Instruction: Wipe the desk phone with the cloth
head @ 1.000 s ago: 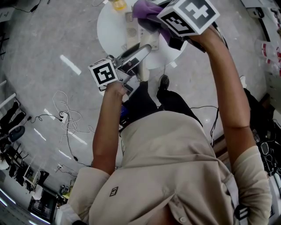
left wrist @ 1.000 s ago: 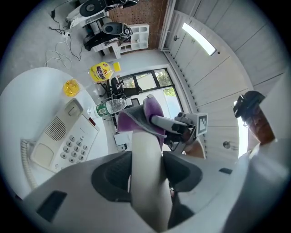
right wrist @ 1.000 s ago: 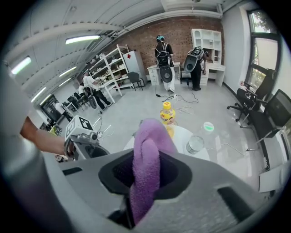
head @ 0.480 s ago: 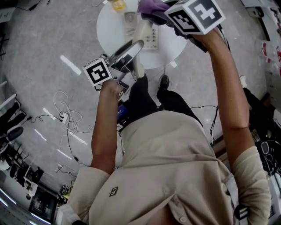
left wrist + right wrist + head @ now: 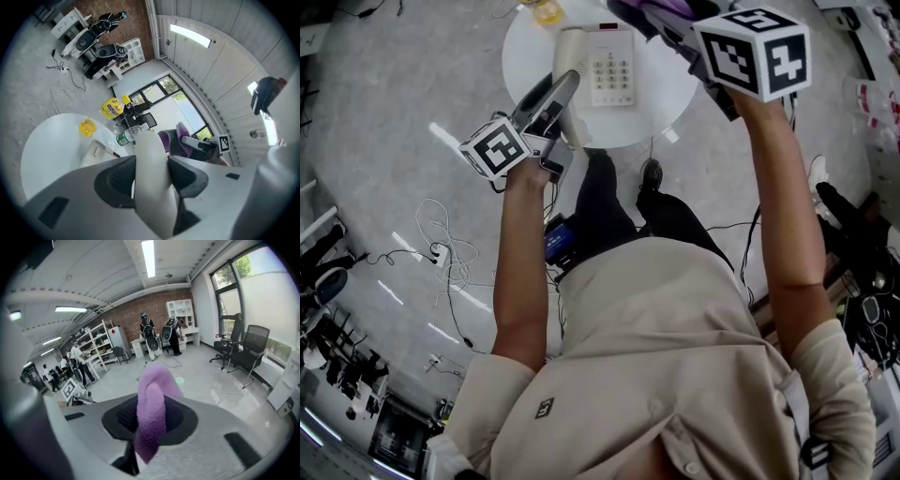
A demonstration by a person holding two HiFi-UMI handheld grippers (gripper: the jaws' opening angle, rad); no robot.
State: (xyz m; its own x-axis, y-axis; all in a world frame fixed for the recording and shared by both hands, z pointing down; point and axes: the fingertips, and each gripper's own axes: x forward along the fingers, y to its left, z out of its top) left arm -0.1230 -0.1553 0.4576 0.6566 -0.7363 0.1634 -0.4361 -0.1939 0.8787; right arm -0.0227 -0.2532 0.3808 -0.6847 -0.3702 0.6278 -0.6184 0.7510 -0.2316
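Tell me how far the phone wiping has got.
Done: the handset is lifted off the phone base on the table, clamped in the left claw. In hand: the purple cloth, pinched in the right claw, held clear of the phone. Left: wiping the keypad and handset; whether any part is wiped already cannot be told.

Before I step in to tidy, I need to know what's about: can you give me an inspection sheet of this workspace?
Surface: round white table.
Job's things: desk phone base on the table, handset lifted off it; purple cloth off the table.
Clutter: yellow cup and water bottle on the far side.
Grippers: left gripper jaws shut on the handset; right gripper jaws shut on the cloth.
Cables: loose cables on the floor.
Surroundings: office chairs by the window; people near shelves.
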